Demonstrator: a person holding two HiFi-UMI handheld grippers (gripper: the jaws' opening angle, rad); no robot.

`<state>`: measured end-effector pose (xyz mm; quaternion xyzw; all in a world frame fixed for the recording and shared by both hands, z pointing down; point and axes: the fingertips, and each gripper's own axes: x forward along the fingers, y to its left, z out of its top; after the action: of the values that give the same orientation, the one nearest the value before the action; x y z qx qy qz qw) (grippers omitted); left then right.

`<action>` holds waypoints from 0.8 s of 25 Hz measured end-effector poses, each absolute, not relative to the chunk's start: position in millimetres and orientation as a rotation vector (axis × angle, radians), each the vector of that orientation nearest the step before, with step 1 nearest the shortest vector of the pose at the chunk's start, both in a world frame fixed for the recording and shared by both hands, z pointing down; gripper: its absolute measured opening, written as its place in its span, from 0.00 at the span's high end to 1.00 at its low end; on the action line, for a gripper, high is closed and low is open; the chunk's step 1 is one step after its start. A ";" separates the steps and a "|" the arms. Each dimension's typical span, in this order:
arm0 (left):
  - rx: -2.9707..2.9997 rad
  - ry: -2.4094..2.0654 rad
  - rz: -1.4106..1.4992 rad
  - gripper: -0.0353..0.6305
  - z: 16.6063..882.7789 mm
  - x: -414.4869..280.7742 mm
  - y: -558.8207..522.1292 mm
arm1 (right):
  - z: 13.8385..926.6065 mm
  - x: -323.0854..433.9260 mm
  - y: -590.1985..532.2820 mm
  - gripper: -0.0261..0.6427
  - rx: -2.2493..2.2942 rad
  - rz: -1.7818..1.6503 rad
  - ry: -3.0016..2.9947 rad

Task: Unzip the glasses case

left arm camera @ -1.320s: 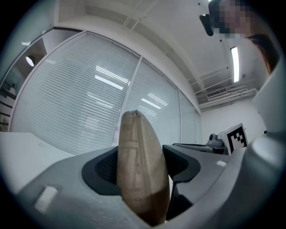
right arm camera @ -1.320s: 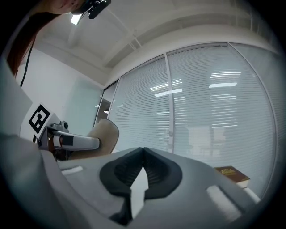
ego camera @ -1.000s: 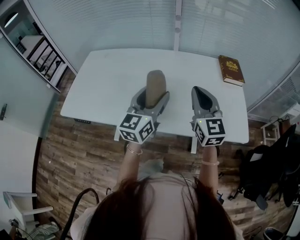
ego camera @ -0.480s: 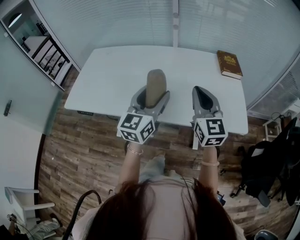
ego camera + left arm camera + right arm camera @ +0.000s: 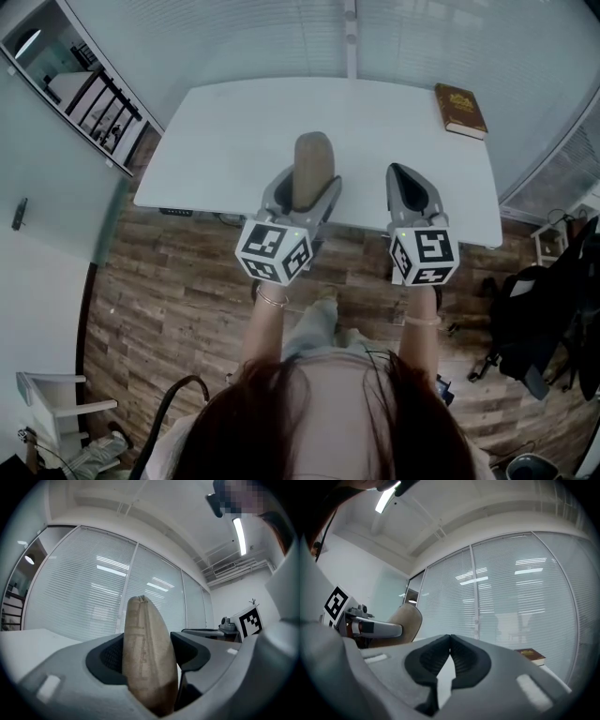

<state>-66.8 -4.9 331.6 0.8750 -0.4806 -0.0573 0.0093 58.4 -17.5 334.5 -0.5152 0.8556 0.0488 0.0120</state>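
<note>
Over the near edge of the white tabletop (image 5: 234, 122), both hands are out in front. Since a second ago the tabletop has slid up the head view. The marker cubes, which sat about on its near edge, now hang over the wood floor (image 5: 178, 291). The grips haven't changed.

The left tongs (image 5: 305, 184) are spread wide and clamped on the tan case (image 5: 312, 159), which sticks out past their tips over the tabletop. The right tongs (image 5: 404, 172) are just beside them, pressed together and holding nothing.

The left gripper view gets in close. It shows the case (image 5: 147, 648) with its narrow edge toward the camera, wedged between the dark pads (image 5: 110, 660) of the left tongs (image 5: 151, 656). The head view hides that contact under the jaw housings. No view shows whether the case touches the tabletop.

The right gripper view shows the right tongs (image 5: 450, 641) meeting tip to tip. Off to its left are the case (image 5: 407, 619) and one arm of the left tongs (image 5: 377, 629).

A brown book (image 5: 460, 110) lies at the far right corner, well apart from both hands, and it shows again in the right gripper view (image 5: 530, 656). Blinds (image 5: 234, 47) back the tabletop.
</note>
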 end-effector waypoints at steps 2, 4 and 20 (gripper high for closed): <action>2.728 -1.499 -0.185 0.51 331.3 -68.1 -1.2 | 334.8 56.0 -13.5 0.96 -1.601 0.153 2.674; 2.723 -1.493 -0.187 0.51 331.2 -69.4 1.4 | 334.1 52.9 -10.4 0.96 -1.597 0.153 2.680; 2.784 -1.368 -0.149 0.51 331.8 -108.2 -23.5 | 325.2 6.8 -28.4 0.96 -1.705 0.168 2.635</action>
<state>-108.2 -23.5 331.8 0.8964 -0.4404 -0.0478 0.0183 6.8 -28.4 325.2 -0.5425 0.8384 0.0536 -0.0005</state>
